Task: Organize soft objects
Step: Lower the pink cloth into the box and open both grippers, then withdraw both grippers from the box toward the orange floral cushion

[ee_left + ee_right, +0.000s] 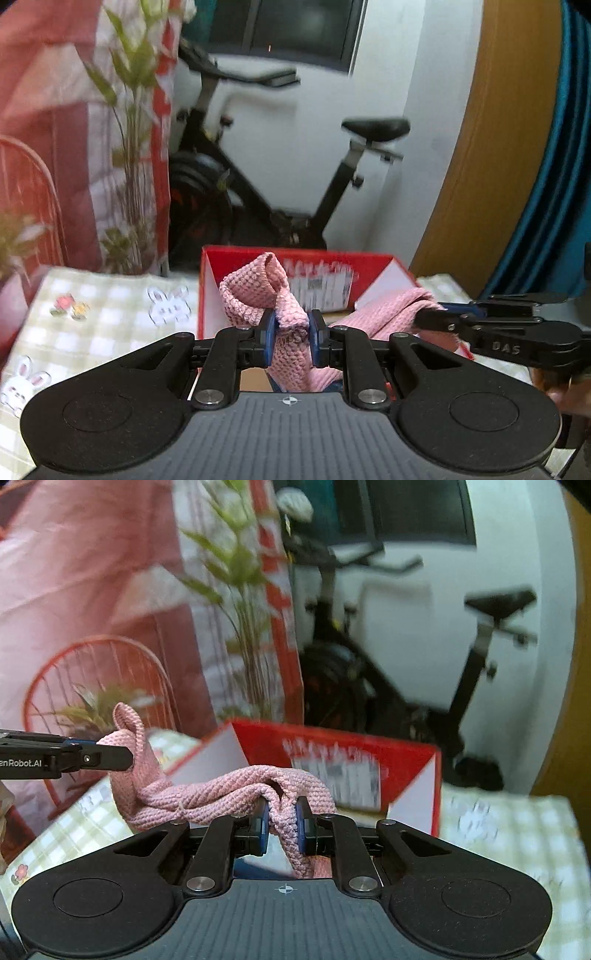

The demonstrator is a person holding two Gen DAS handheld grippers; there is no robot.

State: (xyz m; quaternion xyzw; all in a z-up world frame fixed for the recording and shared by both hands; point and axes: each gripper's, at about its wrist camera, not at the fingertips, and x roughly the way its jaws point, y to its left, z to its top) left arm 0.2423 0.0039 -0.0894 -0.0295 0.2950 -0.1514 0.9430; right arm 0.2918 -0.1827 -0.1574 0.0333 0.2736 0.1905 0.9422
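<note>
Both the left hand-held gripper (291, 328) and right hand-held gripper (282, 819) pinch a pink knitted cloth (258, 291) above the checked worktop (110, 314). Beyond, at twelve o'clock, an open red cardboard box (210, 280) blocks the way, its contents hidden; behind stands a black exercise bike (280, 177).

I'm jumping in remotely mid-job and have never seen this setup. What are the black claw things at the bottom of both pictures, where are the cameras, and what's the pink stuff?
No robot arm here: a person carries a two-finger gripper in each hand, each with a forward-looking fisheye camera. One picture looks along the left gripper, the other along the right gripper. Both are shut on one pink knitted cloth, stretched between them above an open red box. The box stands on a table with a checked rabbit-print tablecloth. Behind are a plant and an exercise bike.
</note>
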